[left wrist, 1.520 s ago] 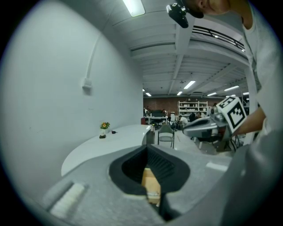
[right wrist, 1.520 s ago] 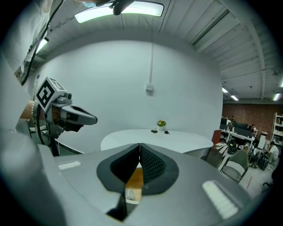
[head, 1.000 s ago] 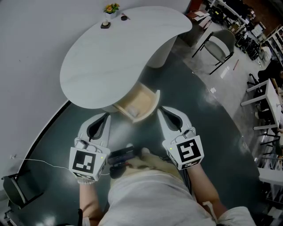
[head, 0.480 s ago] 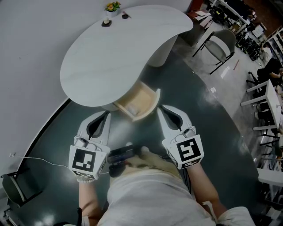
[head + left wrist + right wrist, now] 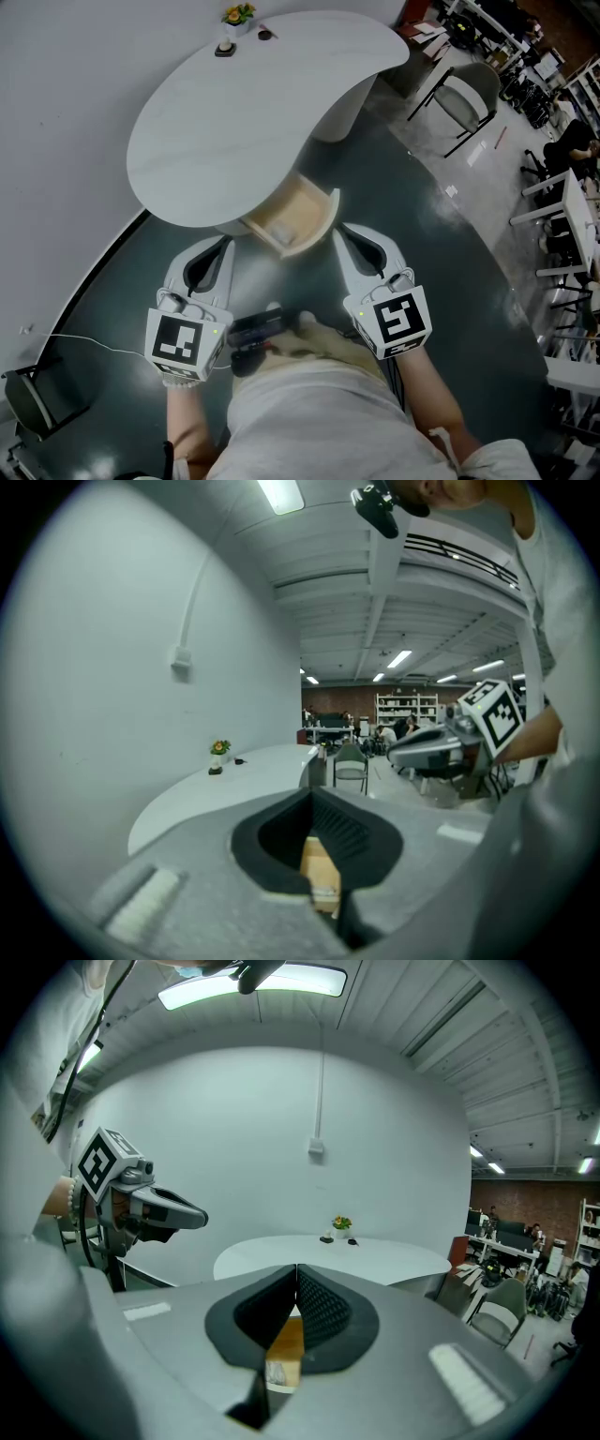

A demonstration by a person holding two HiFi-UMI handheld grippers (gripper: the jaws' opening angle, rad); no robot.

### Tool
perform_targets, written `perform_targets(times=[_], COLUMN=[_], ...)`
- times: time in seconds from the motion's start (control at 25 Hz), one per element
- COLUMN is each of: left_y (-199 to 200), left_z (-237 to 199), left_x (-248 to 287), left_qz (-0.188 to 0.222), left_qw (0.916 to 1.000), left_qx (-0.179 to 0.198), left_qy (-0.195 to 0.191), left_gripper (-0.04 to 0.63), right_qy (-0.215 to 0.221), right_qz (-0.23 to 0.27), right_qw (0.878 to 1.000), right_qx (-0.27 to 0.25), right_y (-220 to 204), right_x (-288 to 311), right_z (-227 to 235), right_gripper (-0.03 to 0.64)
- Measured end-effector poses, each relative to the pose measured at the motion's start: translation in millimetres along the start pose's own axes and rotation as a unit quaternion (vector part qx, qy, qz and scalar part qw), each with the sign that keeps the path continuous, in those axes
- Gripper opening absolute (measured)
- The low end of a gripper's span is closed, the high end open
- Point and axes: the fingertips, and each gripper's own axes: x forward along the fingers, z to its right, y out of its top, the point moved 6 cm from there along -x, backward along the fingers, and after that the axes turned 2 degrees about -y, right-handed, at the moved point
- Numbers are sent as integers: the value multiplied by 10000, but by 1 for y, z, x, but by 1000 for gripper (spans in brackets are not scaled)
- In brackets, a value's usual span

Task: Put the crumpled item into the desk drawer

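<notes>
— Did anything move just now?

— No. Both tongs are in the same spot as a moment ago. The drawer is just as far out too. Nothing has changed.

— What are the tongs doing?

— The left tongs [image 5: 224, 246] are closed, tips together, with nothing in them. The right tongs [image 5: 339, 232] are the same: closed tight and empty.

— So where is the crumpled thing?

— Look just ahead of the tips, in between the two tongs. The drawer [image 5: 324, 217] sticks out from under the white desk [image 5: 244, 122], and it is open. Inside it, on the wood, there is a pale lump [image 5: 269, 230]. I think that is the crumpled thing (it is small and blurry, so I can't be sure). I see nothing crumpled on top of the desk.

— Then is the job done?

— I think the thing is already in. Since nothing is moving, it looks like the end. The drawer is still open, so maybe one push to close it is left.

— Any words to read?

— No. The left cube [image 5: 180, 344] and the right cube [image 5: 398, 321] have black-and-white square patterns, but those aren't letters. Far past the tips, at the back of the desk, a little flower pot [image 5: 225, 47] has no label I can read.
</notes>
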Motion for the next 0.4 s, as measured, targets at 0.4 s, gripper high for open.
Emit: perform_targets(times=[0.4], left_y=[0], left_z=[-5], left_x=[1], left_qz=[-2], left_qw=[10000], left_qx=[3], left_qy=[-58], left_gripper=[-2], right_qy=[-23], right_qz=[0], right_qw=[10000], right_qx=[-30], right_y=[2], right_x=[5], right_z=[0], right_gripper=[5])
